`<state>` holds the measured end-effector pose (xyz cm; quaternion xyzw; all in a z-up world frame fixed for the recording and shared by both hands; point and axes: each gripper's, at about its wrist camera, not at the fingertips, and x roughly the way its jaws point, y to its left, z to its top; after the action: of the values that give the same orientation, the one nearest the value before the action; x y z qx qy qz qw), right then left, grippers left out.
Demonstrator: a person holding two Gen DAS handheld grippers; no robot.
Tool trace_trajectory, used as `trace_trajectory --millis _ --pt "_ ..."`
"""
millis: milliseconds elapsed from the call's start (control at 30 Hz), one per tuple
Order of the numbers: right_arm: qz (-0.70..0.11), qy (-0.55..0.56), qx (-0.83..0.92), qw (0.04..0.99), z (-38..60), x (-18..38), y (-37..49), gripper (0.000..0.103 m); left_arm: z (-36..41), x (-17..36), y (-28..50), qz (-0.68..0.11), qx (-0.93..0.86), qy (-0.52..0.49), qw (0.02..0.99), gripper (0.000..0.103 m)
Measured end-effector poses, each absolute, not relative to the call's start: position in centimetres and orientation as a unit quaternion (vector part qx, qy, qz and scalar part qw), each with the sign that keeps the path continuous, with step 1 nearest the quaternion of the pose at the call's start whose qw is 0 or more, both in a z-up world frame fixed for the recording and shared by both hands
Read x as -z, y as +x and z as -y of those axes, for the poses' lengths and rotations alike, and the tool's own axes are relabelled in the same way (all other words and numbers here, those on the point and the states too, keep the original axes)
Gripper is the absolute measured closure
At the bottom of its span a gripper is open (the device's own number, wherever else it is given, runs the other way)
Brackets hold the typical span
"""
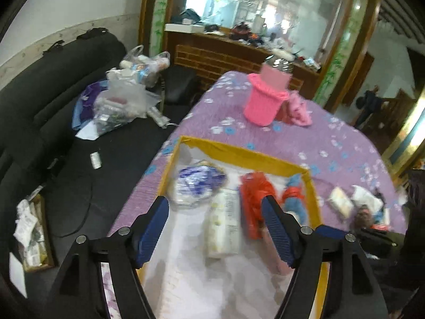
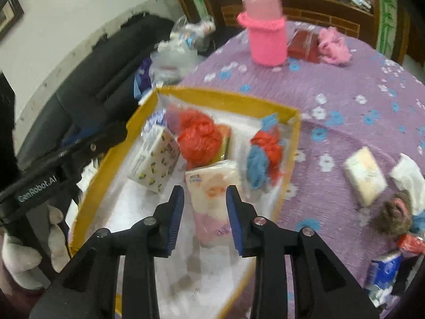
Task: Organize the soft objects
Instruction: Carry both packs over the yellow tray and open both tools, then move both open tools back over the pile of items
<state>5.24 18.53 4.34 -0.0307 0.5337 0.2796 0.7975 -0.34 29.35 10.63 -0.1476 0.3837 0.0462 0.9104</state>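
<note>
Item: soft goods, sorted into the yellow-rimmed box (image 2: pixel 220 98) on the purple flowered cloth (image 2: pixel 345 101).

Inside the box: 1 tissue pack with pale print (image 2: pixel 212 186) near the middle; 1 lemon-patterned pack (image 2: pixel 154 164) toward the box's left wall; 1 red crumpled bag (image 2: pixel 199 138) behind them; 1 red-and-blue bundle (image 2: pixel 263 154) against the right wall.

Outside the box, to its right: 1 cream tissue pack (image 2: pixel 365 175), 1 white pack (image 2: pixel 409 175), 1 brown tuft (image 2: pixel 395 212). Beyond the far wall: 1 pink knitted cover (image 2: pixel 265 37).

Handling, judged: all light and yielding; film wrappers likely slippery, so take packs across the narrow sides, bundles through the bulk.

Right gripper (image 2: pixel 204 194): jaws partly open, straddling the pale tissue pack's top; whether the pads press it cannot be told.

Left gripper (image 1: pixel 215 207): jaws wide apart, empty, above the box's middle, over a tissue pack (image 1: pixel 223 226) that lies free.
</note>
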Motion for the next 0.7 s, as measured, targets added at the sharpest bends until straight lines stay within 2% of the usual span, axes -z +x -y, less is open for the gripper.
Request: trace_trajectory --millis 67,367,567,700 --pt "-0.521 -0.020 -0.277 0.807 -17.2 -5.6 4.7 0.062 -28.6 -10.6 -0.5 -0.382 -0.021 -0.154 0.911 0.033" --pt "-0.487 0.030 -0.227 0.843 -7.6 -9.0 1.0 0.063 -27.0 -5.9 6.8 -0.464 0.029 -0.245 0.851 0.039" --pt "-0.477 0.060 -0.174 0.860 -1.3 -10.2 -0.8 0.063 -24.7 -8.1 9.3 -0.426 0.106 -0.267 0.858 0.038" --pt "-0.469 0.076 -0.132 0.870 2.8 -10.8 -2.3 0.063 -24.0 -10.9 6.6 -0.394 0.094 -0.207 0.891 0.035"
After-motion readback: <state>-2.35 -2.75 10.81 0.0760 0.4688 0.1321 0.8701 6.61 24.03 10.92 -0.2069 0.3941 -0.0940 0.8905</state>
